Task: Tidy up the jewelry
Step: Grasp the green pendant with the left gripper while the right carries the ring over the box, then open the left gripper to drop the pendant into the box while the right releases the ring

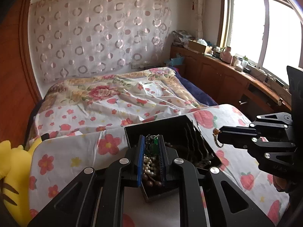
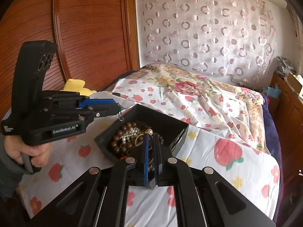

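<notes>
Both tongs hover over the black jewelry box (image 2: 151,121) on the bed, left tongs (image 1: 151,141) pinching a green-stone chain (image 1: 154,143), right tongs (image 2: 150,138) nearly closed on a gold hoop earring (image 2: 141,138), apparently lifted clear of the tangled beads (image 2: 121,138) for sorting.

Count: 2 tools (image 1: 151,141) (image 2: 151,139), 1 box (image 2: 161,121), 1 bed (image 1: 117,98), 1 yellow toy (image 1: 13,170) left of box.
</notes>
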Demonstrator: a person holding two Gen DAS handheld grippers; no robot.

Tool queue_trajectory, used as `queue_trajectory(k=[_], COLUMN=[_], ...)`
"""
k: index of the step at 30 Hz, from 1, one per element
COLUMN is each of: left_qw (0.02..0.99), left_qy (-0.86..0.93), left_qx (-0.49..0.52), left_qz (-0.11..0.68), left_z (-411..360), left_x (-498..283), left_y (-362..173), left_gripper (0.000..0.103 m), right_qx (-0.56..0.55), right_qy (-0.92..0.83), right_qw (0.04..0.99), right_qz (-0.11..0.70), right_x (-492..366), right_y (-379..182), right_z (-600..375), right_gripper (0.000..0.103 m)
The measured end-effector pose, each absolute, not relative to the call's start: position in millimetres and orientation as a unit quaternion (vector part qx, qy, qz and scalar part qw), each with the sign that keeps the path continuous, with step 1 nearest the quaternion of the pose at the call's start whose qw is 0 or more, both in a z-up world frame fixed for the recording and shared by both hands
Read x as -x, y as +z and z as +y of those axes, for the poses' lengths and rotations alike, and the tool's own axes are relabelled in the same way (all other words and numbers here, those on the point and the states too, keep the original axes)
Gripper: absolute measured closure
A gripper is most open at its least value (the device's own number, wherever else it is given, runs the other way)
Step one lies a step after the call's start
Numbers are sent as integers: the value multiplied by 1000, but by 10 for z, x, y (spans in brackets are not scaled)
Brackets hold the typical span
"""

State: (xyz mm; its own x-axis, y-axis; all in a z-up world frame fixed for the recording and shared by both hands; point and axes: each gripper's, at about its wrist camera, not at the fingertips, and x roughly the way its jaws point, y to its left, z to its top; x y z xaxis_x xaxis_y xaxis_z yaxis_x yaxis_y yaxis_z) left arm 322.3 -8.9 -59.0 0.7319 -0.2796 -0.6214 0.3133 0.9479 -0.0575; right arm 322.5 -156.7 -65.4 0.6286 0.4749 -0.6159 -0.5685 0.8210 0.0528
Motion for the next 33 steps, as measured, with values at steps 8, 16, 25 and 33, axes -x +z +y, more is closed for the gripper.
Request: queue_trajectory(k=[8, 16, 25, 33], left_qw=[926, 930, 943, 952], left_qy=[-159, -149, -119, -97], left_qx=[-19, -14, -15, -10], left_qz=[343, 335, 311, 290], left_z=[-84, -8, 44, 31], left_x=[-3363, -3253, -2856, -2339], left_y=[-728, -684, -528, -365], left_gripper=[90, 64, 19, 7], right_qx=[78, 70, 49, 20], right_qy=[278, 267, 254, 224], right_qw=[898, 899, 910, 931], right_qz=[333, 341, 323, 287], right_x=[-3564, -3740, -3456, -2812], right_y=[-801, -892, -753, -534], right_z=[-1439, -1402, -1540, -1827], right_gripper=[97, 97, 80, 27])
